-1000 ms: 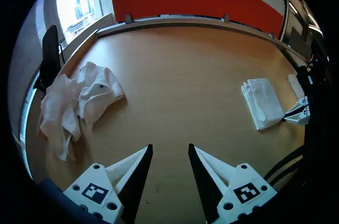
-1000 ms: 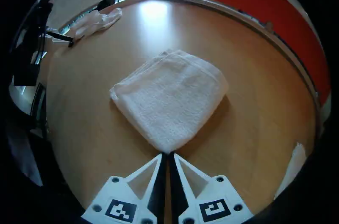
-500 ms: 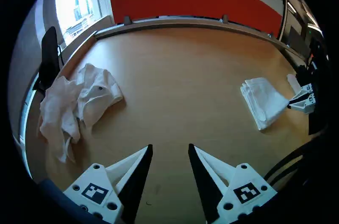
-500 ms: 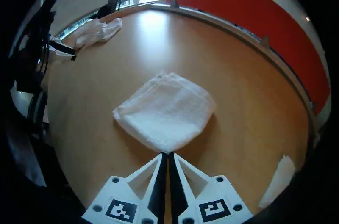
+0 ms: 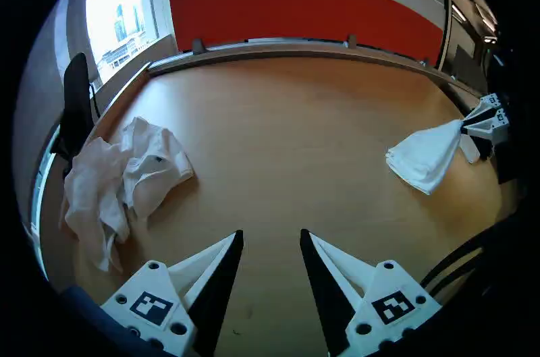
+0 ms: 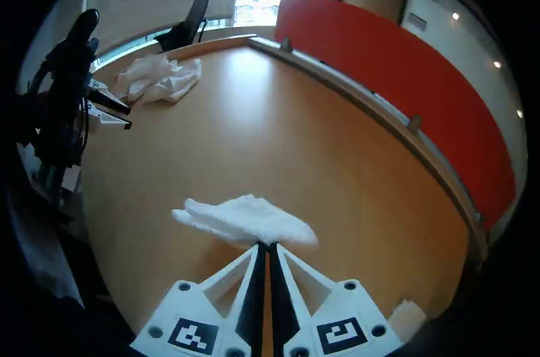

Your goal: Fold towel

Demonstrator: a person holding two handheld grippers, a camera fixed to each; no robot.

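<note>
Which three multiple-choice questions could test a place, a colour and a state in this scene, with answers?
1. Where on the table lies the crumpled cloth pile, in the left gripper view? A left side; B right side; C middle.
2. The partition behind is: A blue; B red; C green.
3. The right tongs are: A open; B shut on the folded towel; C set down.
Answers: A, pile sits near the left edge; B, plainly red; B, towel hangs pinched between them.
</note>
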